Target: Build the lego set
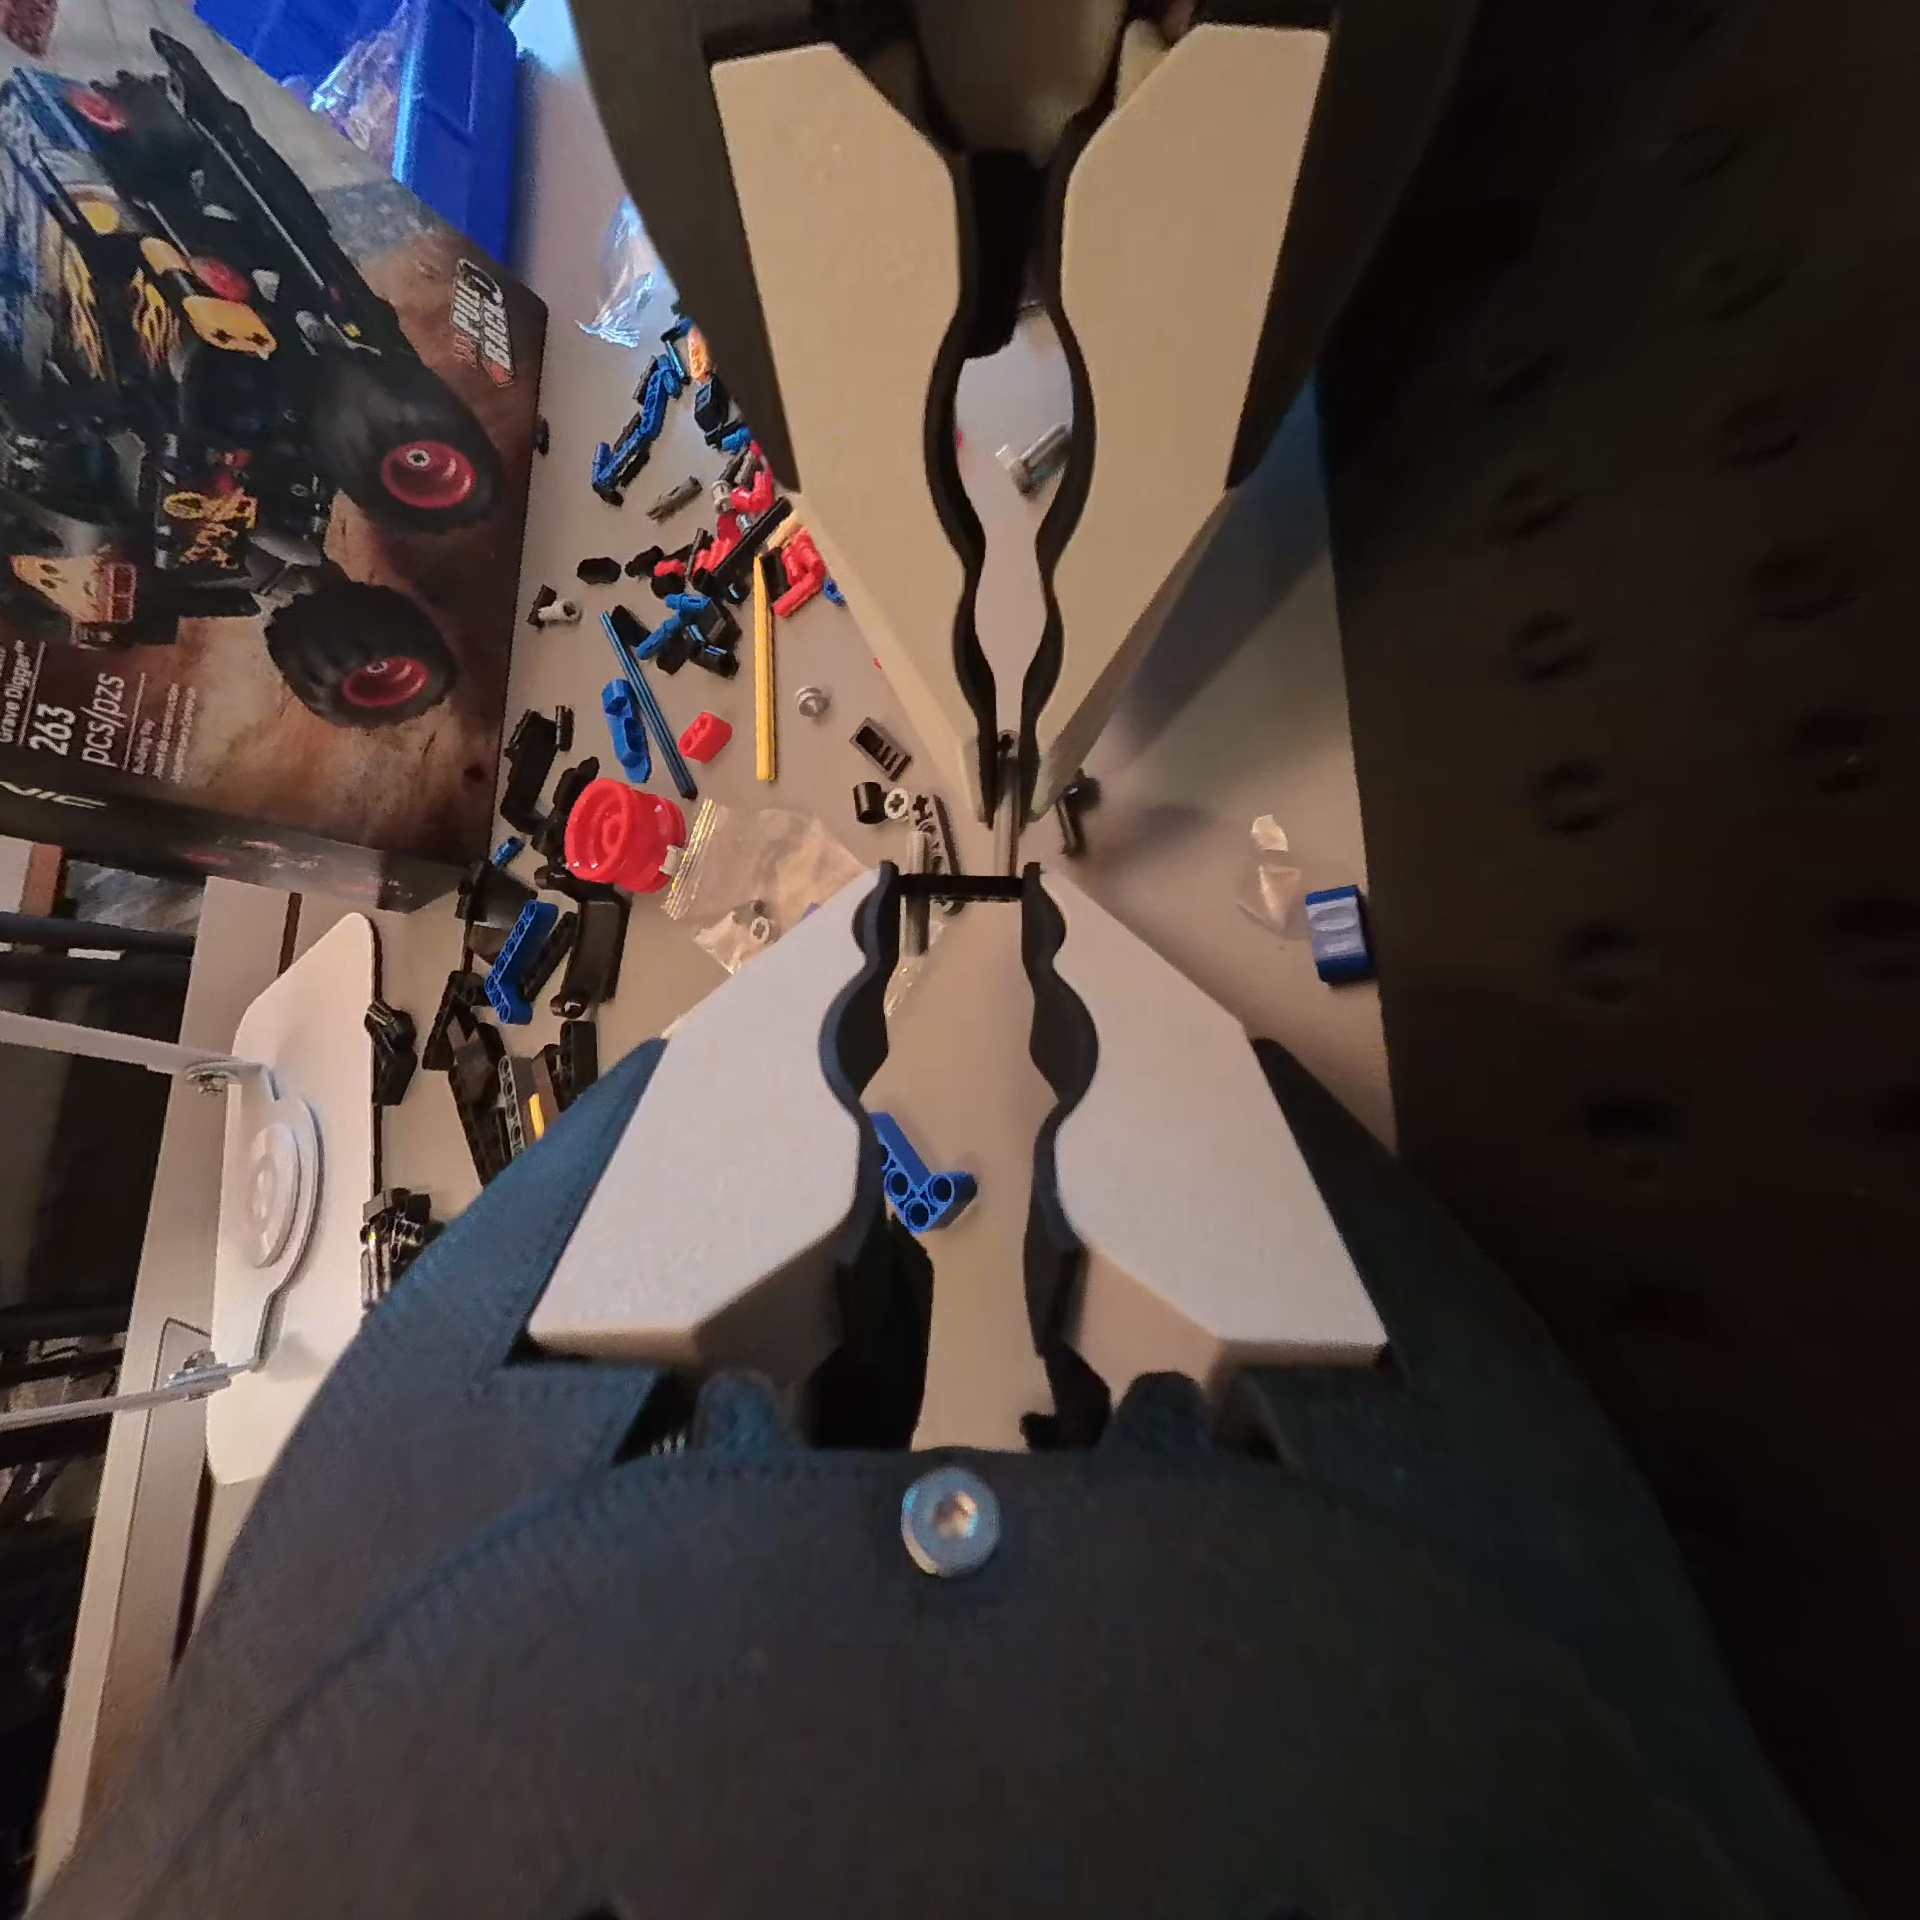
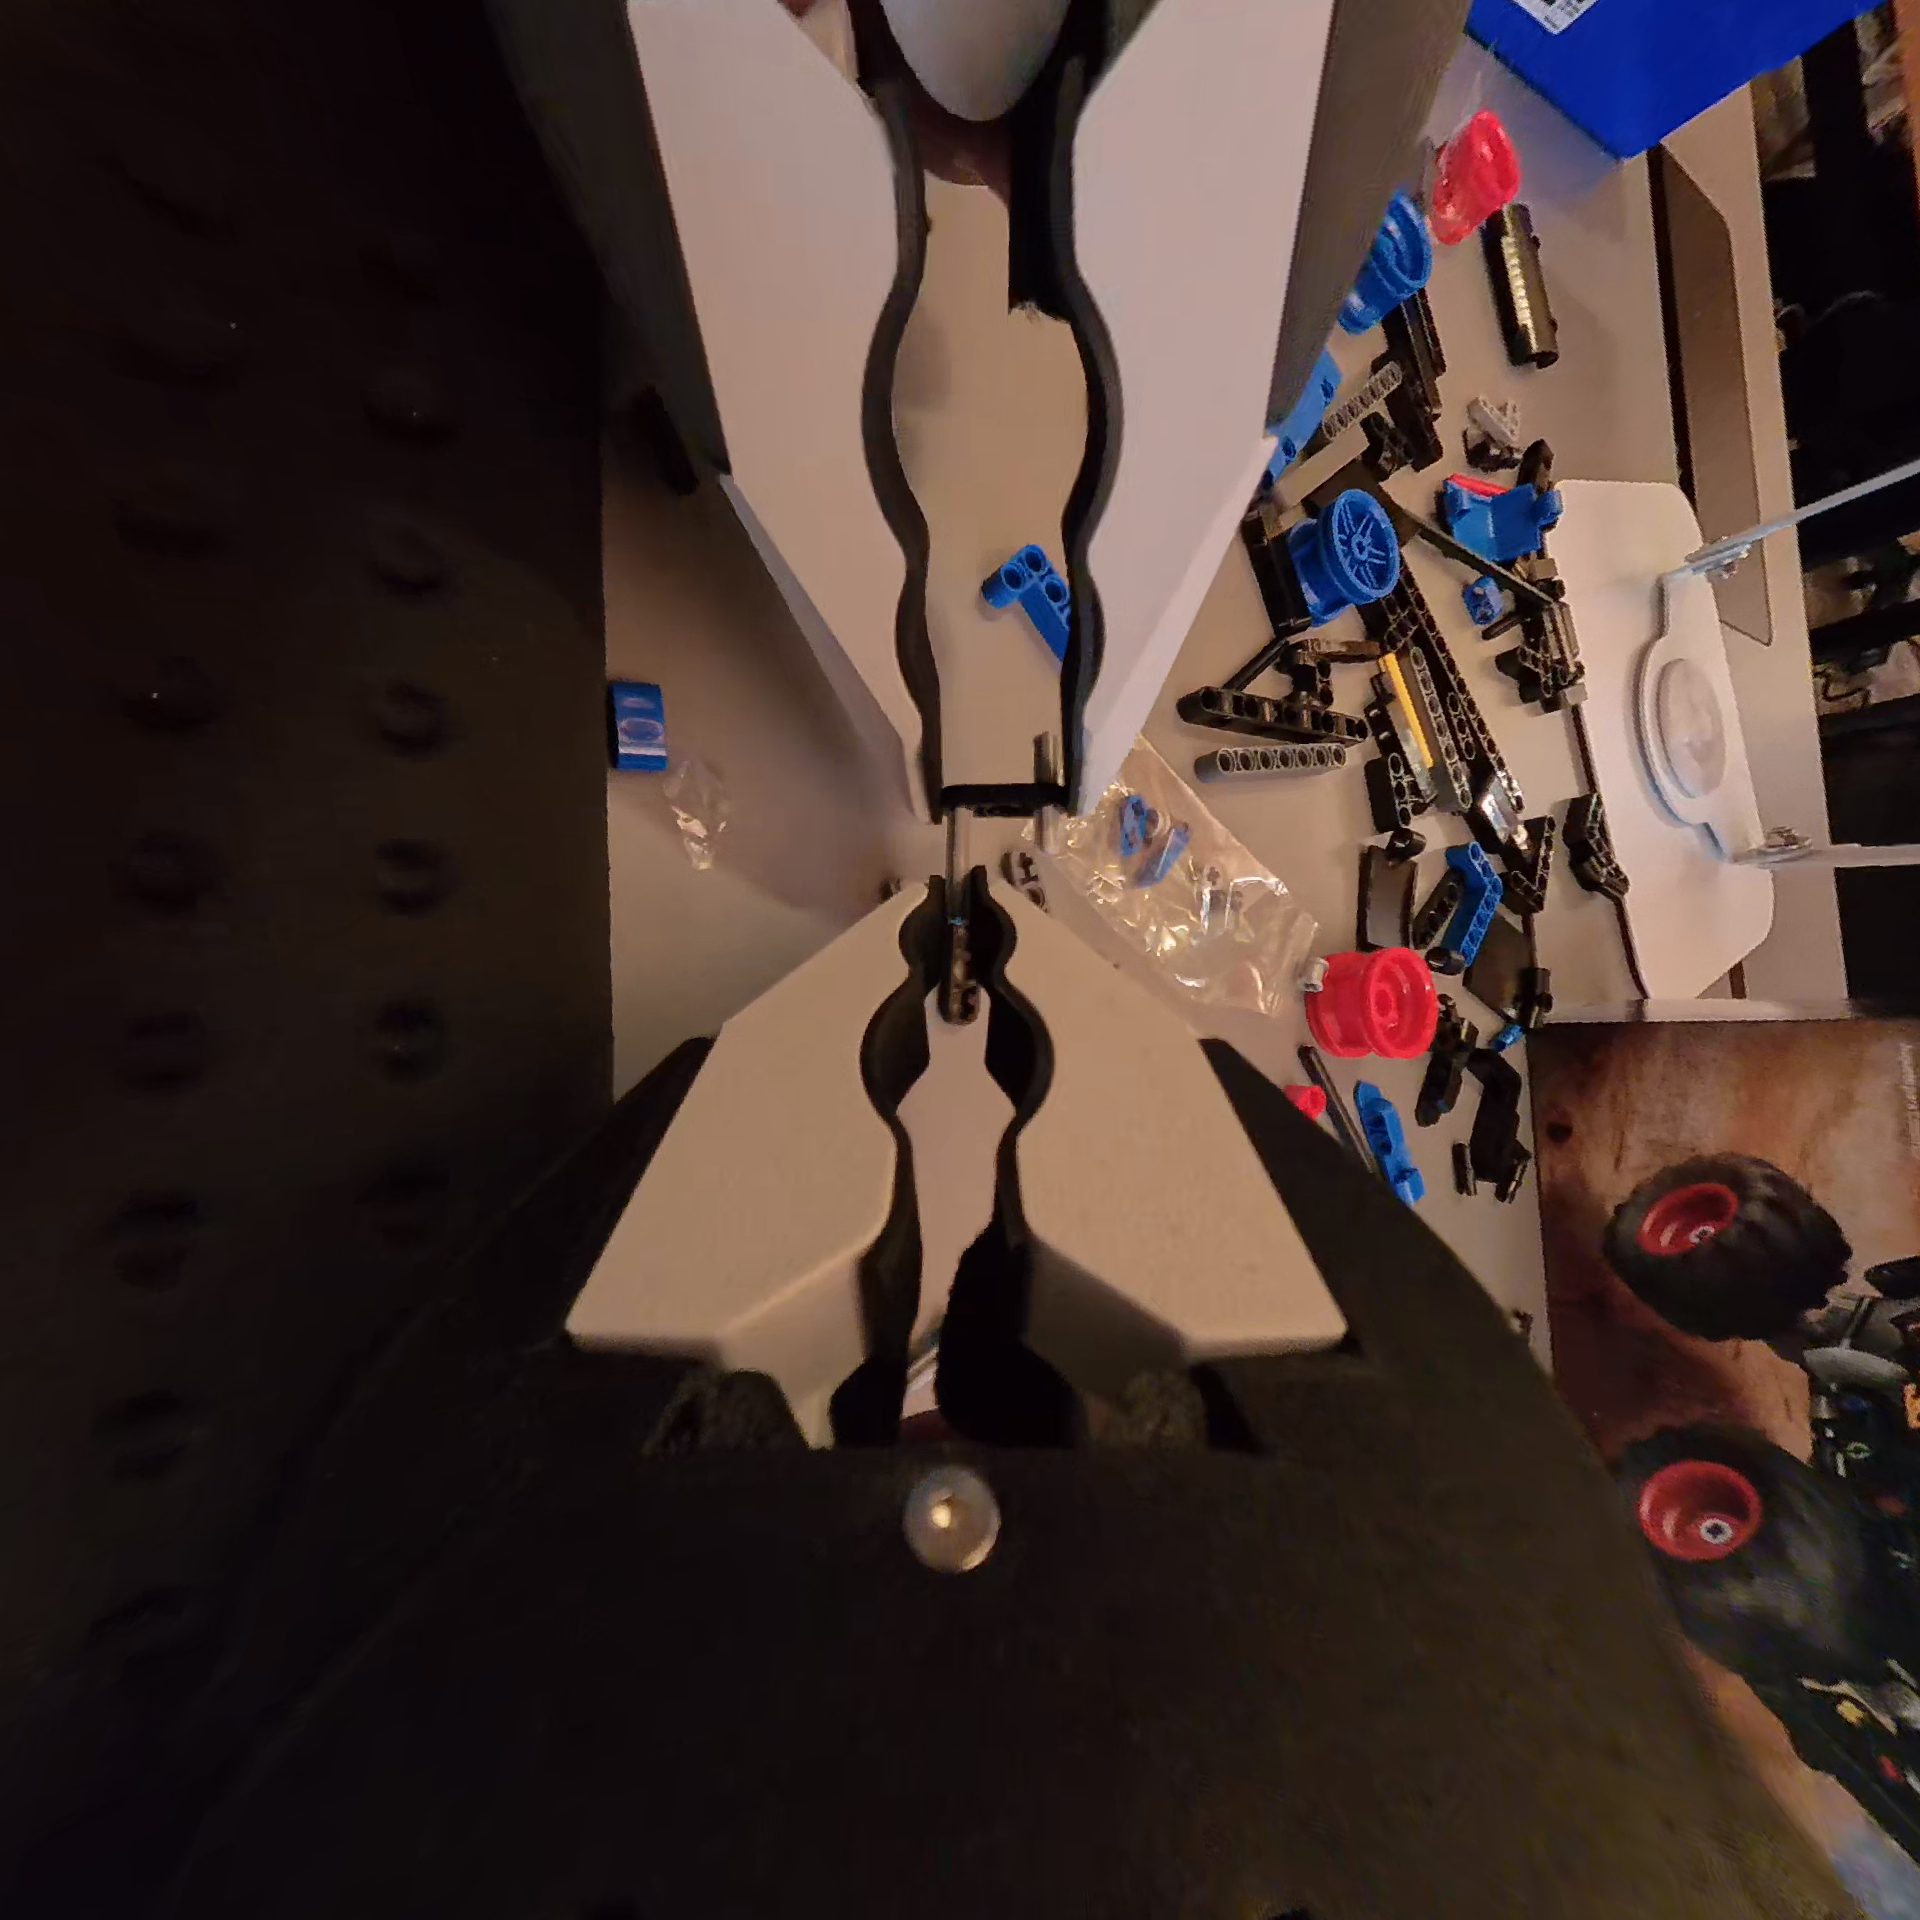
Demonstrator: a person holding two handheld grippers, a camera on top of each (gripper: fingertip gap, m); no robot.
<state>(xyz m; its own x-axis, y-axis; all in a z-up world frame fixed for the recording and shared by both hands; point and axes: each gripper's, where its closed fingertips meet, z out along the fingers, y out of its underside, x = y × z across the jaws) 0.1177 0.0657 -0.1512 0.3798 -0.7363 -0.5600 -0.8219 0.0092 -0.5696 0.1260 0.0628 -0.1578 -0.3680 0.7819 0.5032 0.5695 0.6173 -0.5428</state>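
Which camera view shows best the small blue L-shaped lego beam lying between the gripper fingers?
The right wrist view: the small blue L-shaped lego beam lies there almost whole, its holes visible. In the left wrist view the same beam is partly hidden behind a black finger pad.

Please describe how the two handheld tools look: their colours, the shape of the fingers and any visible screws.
Both look alike. The left tool has a dark textured body, two pale grey wedge-shaped fingers lined with wavy black pads, and a silver screw at the centre of its base. The right tool shows the same grey fingers, black wavy pads and silver screw. No cables are visible.
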